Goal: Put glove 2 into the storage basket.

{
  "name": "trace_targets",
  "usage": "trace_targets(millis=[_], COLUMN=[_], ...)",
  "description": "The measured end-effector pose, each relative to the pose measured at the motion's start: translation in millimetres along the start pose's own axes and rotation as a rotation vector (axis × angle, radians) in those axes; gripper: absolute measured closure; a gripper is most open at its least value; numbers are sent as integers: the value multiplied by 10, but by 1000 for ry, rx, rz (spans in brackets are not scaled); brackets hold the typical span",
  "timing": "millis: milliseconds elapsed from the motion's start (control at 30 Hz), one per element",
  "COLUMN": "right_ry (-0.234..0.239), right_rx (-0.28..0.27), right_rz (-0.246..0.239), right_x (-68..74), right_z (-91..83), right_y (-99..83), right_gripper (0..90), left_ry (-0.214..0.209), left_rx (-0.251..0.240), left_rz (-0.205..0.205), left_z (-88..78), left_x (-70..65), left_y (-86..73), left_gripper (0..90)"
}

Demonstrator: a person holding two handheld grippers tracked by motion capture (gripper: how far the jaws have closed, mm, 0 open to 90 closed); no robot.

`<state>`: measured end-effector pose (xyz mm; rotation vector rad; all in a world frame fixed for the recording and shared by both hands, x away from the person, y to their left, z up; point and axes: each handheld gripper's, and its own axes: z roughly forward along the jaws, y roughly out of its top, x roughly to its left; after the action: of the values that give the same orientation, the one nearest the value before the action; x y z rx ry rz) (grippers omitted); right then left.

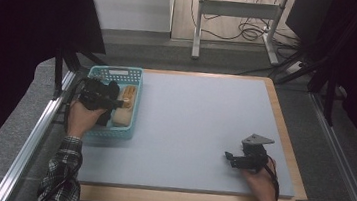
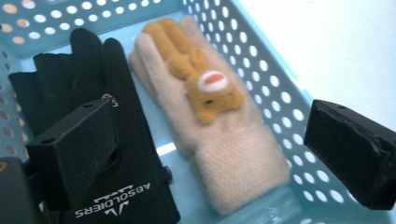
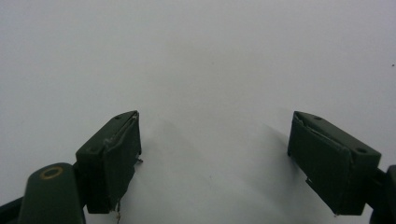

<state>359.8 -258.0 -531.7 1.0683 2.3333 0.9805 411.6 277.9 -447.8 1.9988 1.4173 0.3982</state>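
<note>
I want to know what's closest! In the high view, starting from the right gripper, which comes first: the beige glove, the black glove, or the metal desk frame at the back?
From the right gripper:
1. Beige glove, basket's right side.
2. Black glove, basket's left side.
3. Metal desk frame, far back on the floor.

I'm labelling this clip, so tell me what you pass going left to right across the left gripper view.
Left jaw of the left gripper → black glove → cream glove with an orange plush animal → perforated wall of the teal basket → right jaw.
</note>
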Motion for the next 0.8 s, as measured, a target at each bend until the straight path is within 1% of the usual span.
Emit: trace_targets(millis=[167,333,467,667,800], right_ry=[0,-1,0,-1,-1], right_rx=[0,1,-1,0,-1], right_rz=[2,0,2,0,2], right_x=[2,1,3,1,3], right_z=[0,0,0,0,0], right_y=[1,0,1,0,1], right_gripper=[170,170,170,170,170], left_ry=[-11,-37,-51,-67,-88], left_rx=[-23,-54,-72,-80,-87], left_rz=[28,56,71,94,112], left_z=[-30,-62,-76,-68,-62], left_x=[-94,-219,-294,-387,-472], left_y=[-13,-24,-35,-64,-82], left_gripper=[18,3,0,0,0])
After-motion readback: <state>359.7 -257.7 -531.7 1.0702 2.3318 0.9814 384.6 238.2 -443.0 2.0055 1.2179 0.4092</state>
